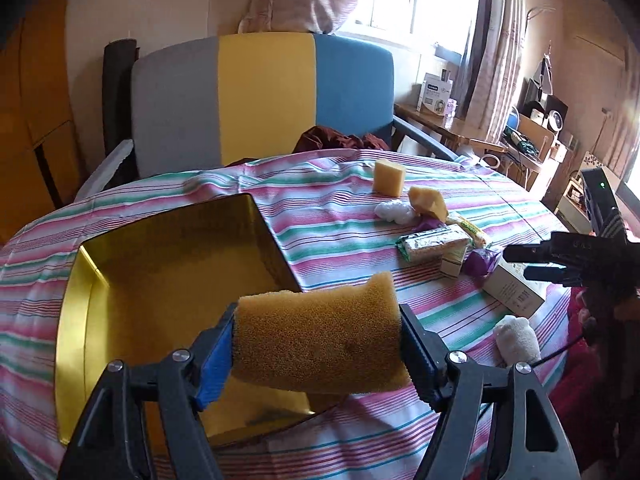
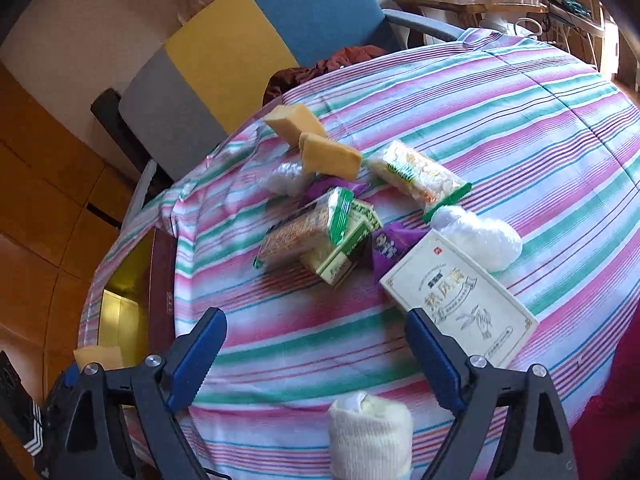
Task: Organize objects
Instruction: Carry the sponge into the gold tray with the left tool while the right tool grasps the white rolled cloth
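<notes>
My left gripper (image 1: 318,320) is shut on a yellow-brown sponge (image 1: 320,344), squeezed between its blue pads above the near corner of an open gold tin (image 1: 180,240). The right wrist view shows my right gripper (image 2: 314,320) open over the striped cloth, with a rolled white sock (image 2: 370,436) lying low between its fingers, untouched by the pads. Ahead of it lie a white printed box (image 2: 460,312), snack packs (image 2: 296,228), purple packets (image 2: 390,246), two more sponges (image 2: 330,156) and a white plastic wad (image 2: 480,238). The right gripper (image 1: 520,262) also shows at the right edge of the left wrist view.
The round table (image 1: 340,200) wears a pink, green and white striped cloth. A grey, yellow and blue chair (image 1: 260,100) stands behind it with a dark red cloth (image 1: 340,140) on the seat. A desk with boxes (image 1: 436,100) stands by the window.
</notes>
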Available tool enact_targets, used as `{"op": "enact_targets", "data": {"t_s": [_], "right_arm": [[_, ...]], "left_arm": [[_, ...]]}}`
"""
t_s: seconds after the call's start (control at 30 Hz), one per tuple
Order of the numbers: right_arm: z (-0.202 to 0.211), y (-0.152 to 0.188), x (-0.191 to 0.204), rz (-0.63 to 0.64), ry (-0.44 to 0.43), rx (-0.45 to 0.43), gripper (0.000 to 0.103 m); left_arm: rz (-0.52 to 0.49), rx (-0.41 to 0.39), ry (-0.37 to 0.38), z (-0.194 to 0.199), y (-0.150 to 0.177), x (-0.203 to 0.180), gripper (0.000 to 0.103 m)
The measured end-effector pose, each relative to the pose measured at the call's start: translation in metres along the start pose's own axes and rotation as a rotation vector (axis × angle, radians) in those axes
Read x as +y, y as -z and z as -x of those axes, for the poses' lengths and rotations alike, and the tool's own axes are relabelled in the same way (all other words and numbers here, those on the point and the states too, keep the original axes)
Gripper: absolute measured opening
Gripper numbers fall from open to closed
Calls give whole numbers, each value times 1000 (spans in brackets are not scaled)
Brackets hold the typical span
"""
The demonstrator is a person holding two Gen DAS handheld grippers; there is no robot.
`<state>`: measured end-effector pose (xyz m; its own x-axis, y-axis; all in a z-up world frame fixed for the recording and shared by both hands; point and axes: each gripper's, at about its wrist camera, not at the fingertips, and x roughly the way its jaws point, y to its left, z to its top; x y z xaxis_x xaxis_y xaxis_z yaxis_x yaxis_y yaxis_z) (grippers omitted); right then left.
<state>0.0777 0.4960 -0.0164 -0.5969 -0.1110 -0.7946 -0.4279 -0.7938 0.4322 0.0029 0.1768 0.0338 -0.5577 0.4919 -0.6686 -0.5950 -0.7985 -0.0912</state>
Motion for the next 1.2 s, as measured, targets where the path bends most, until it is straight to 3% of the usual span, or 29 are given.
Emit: {"op": "enact_targets", "data": {"t_s": [0.07,0.17,0.33,0.47,0.5,0.6,0.8,1.03,1.2], "right_arm": [[1,8,8,33,10,54,88],[-9,21,13,77,109,167,82],[-30,39,4,80,231,266,80],[-53,52,-1,104,258,336,57],[-54,53,2,124,268,327,56],[-57,55,9,161,193,313,55],[-55,55,8,172,127,253,55],[-56,51,16,213,146,246,55],[-61,52,22,244,166,244,55]], "left_arm": [[23,-7,-15,5,4,14,75],[68,-9,-38,9,14,35,75],[137,-1,-76,17,35,68,75],[206,11,-112,23,46,105,75],[226,17,-124,23,47,115,75],[292,20,-144,23,43,150,75],[338,51,-194,0,16,194,75],[360,98,-223,-41,-12,215,75],[322,137,-271,-75,-31,223,76]]}}
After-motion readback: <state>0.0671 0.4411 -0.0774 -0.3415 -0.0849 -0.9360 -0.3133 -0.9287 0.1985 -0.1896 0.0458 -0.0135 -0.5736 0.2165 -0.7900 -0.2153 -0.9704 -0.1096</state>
